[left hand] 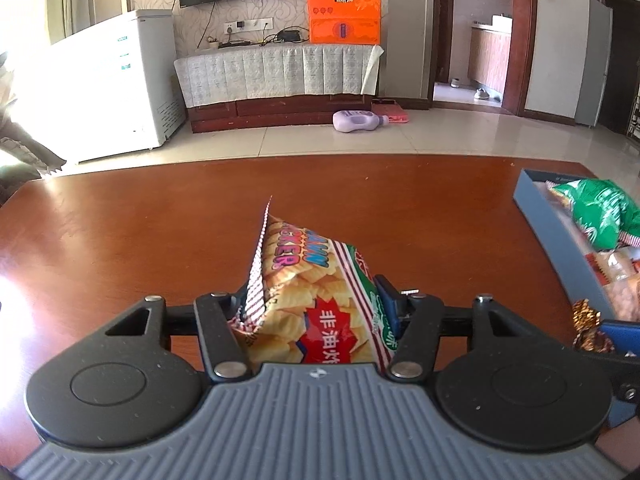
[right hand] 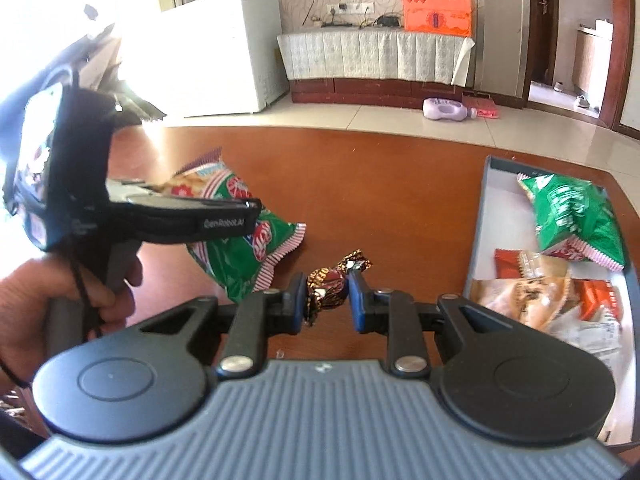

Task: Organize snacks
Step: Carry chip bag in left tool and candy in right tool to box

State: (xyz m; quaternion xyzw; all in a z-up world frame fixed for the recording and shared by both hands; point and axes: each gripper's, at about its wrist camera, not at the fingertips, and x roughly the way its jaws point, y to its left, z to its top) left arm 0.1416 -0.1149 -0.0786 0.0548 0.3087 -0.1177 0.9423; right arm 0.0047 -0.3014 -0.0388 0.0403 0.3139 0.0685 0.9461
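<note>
Tray lies right of both grippers: right gripper, nearer, pinches a wrapped candy; left gripper clamps a prawn-cracker bag.

A white freezer stands left of the TV stand; an orange box sits on it, a purple bottle lies on the floor before it.

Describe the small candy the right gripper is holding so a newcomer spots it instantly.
Start at the brown wooden table, then look left of the blue tray. Between the right gripper pads sits the wrapped candy: small, dark brown and gold foil with twisted ends, unlike the big green-and-red prawn cracker bag beside it.
</note>
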